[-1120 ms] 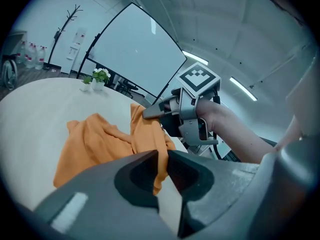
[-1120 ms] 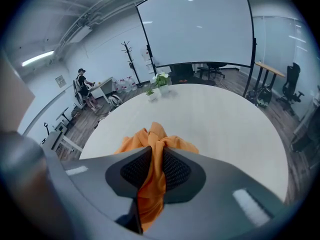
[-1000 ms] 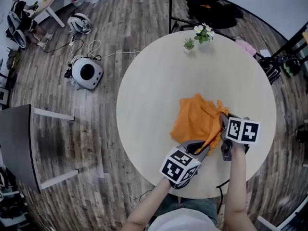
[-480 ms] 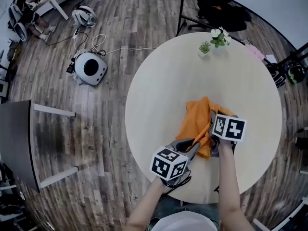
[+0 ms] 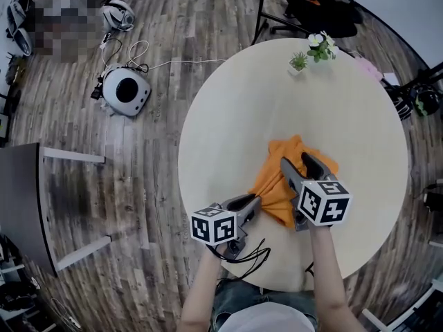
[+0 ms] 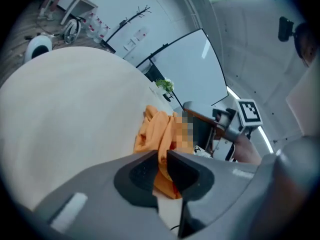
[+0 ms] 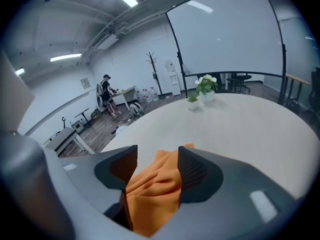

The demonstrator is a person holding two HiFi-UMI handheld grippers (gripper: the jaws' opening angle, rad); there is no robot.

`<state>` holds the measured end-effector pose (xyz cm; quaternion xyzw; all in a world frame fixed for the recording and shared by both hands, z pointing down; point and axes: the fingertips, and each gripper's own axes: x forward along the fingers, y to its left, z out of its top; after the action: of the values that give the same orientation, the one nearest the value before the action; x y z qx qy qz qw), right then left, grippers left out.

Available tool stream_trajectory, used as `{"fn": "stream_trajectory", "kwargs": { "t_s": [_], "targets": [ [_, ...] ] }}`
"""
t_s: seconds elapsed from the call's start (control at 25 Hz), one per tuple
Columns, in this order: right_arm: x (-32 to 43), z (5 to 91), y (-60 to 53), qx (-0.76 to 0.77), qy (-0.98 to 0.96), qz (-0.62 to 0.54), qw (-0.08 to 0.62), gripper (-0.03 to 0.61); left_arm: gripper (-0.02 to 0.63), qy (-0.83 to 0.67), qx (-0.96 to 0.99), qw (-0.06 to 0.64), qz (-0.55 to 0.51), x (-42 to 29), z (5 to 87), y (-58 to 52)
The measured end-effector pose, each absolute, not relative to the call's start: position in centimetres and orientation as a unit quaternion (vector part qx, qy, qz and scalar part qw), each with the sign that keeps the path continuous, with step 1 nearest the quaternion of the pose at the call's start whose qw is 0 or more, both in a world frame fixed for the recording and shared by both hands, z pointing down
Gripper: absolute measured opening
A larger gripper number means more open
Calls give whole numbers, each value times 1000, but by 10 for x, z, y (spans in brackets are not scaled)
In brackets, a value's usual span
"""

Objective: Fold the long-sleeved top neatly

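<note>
Barely begun, by the look of it: the orange long-sleeved top (image 5: 275,185) lies crumpled in a heap on the round desk (image 5: 228,109), toward the desk edge nearest the person. No sleeve is laid flat and no crease is set, so spreading, smoothing and every fold appear left to do. At the heap's left side, the left gripper (image 5: 253,202) reaches in low from over the desk's near edge, its marker cube hanging past the rim. Its fingers (image 6: 140,176) are clenched on a thin fold of the cloth, with almost no gap between them. On the right, the right gripper (image 5: 296,164) comes in from the same near edge and points across the desk over the heap. Its fingers (image 7: 197,171) stand wider, pressed against either side of a thick bunch of orange fabric that fills the space between them and drapes below.
</note>
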<state>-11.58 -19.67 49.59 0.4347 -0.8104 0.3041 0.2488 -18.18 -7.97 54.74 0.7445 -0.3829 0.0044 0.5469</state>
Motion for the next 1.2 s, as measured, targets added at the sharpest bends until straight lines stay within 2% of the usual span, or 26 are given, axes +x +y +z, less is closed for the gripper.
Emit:
{"fn": "stream_trajectory", "kwargs": {
  "t_s": [0.04,0.16,0.4,0.52,0.76,0.96,1.2],
  "targets": [
    [-111,491,-194,438,-814,294,244,271,60,-390,737,552,-5,-188,550,-80],
    [-87,487,-185,459,-807,268,258,159,60,-416,719,556,-25,-210,552,-81],
    [-61,511,-162,488,-761,283,322,93,56,-437,716,543,-38,-232,540,-81],
    [-79,525,-163,465,-768,284,337,80,55,-441,724,530,-34,-231,529,-82],
    [-110,550,-178,460,-761,272,368,92,55,-437,744,505,-9,-219,514,-84],
    [-122,573,-184,466,-755,225,404,77,55,-438,751,494,1,-215,509,-84],
    [-120,567,-181,458,-767,236,383,77,55,-454,753,475,14,-220,501,-83]
  ]
}}
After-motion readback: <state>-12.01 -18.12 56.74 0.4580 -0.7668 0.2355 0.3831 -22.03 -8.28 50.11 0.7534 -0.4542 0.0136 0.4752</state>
